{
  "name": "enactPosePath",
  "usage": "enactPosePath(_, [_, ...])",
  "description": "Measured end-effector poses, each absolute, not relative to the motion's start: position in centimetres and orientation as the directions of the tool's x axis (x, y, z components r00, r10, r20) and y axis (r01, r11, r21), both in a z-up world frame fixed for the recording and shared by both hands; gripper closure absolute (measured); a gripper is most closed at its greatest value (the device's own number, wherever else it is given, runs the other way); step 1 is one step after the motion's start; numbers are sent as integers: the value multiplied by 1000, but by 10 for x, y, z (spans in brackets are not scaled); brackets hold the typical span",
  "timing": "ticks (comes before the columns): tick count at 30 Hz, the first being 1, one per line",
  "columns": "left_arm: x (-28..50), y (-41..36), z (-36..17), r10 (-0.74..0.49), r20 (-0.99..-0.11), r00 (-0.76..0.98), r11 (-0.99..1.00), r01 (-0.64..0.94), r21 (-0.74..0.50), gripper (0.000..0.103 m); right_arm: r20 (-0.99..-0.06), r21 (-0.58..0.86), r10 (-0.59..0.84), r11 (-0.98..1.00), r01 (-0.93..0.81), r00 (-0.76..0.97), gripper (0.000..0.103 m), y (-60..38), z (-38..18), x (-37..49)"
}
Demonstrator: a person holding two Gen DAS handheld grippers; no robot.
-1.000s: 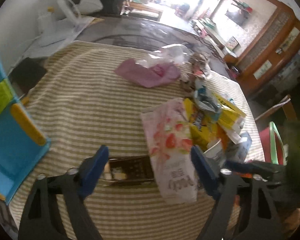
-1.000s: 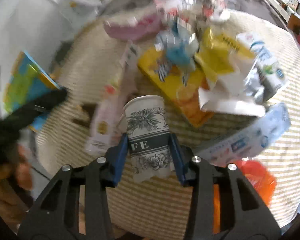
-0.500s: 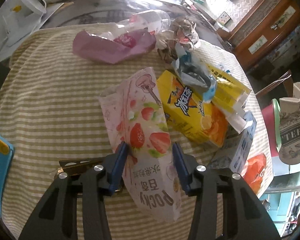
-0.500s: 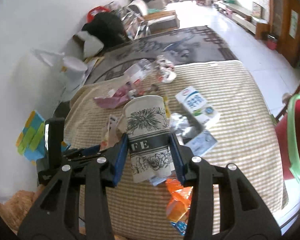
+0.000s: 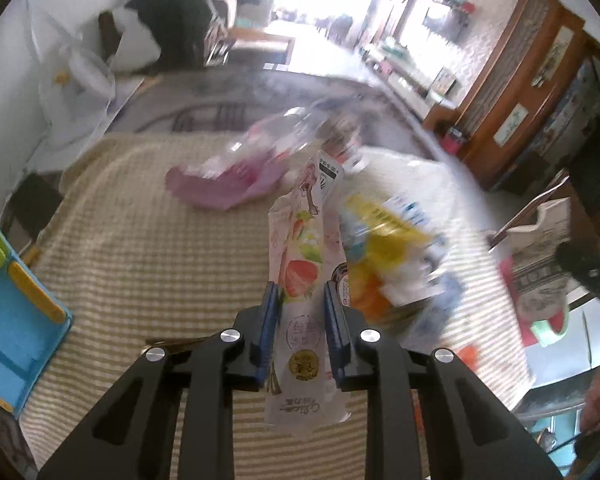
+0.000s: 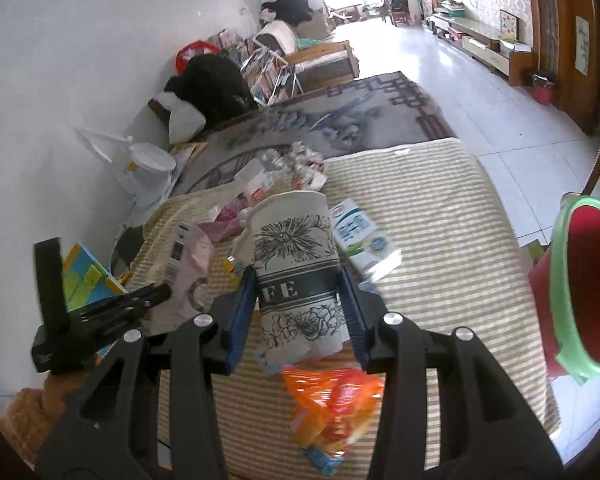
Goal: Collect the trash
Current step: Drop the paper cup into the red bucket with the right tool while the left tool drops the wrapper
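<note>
Bin [image 6: 580, 288], red with a green rim, is what the coming move turns on: in the right wrist view it sits off the table's edge at about three o'clock from the right gripper [image 6: 298, 300], nearer to that hand than to the other. That gripper is clamped on a paper cup [image 6: 296, 268], its blue pads pressing the printed band on either side. The cup's long axis runs from six to twelve o'clock along the fingers, open mouth at the far end and crumpled base hanging toward the camera. To drop it, I judge the hand has to swing toward three o'clock until the cup hangs over the rim.

The left gripper [image 5: 300, 320] is closing on a pink strawberry snack packet [image 5: 304, 280], which stands between its pads and already looks pinched. The packet's long axis also runs six to twelve, its top leaning a little toward one o'clock. In the left wrist view the paper cup shows at about three o'clock, so the bin lies past the right hand from here; the left hand has the longer way to go and probably waits its turn.

The rest of the trash lies on the striped tablecloth [image 6: 440, 216]: a white-and-blue carton [image 6: 360, 236] at one o'clock of the cup and an orange wrapper [image 6: 332, 404] at six. The left wrist view is blurred over the pile.
</note>
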State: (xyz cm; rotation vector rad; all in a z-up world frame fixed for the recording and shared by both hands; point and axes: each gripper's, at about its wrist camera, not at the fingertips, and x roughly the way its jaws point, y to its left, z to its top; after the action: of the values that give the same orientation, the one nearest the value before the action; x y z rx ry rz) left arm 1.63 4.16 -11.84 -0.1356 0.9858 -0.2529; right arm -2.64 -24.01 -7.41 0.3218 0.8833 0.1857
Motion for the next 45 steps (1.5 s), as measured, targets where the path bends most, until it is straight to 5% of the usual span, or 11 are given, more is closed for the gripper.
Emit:
enactPosePath(17, [-34,-214,-64,-584,-688,430,773,553,-311,83,-809,264,-32,873,411,587,61,-497,-118,-90])
enactPosePath(21, [-33,-265,-69,-635,-683,362,711,620,-332,83,-808,266,-54,855,445,587,33,-511,-121,-106])
enactPosePath(30, [-14,-367,-102,-675,-713,191,616,678,-402,82,-793,244,-148,811,532,591,25,-560,-108,-151])
enactPosePath(32, [-11,-376,-109,-670,-720,178,621,666,-413,80,-793,244,-163,798,551,587,24,-568,-107,-161])
enactPosePath(36, [-2,-384,-122,-660,-731,173,655,610,-447,52,-790,251,-165,791,558,590,23,-572,-105,-170])
enactPosePath(45, [-12,-320,-107,-614,-725,311,752,509,-419,49,-782,277,-54,862,424,621,22,-533,-102,-132])
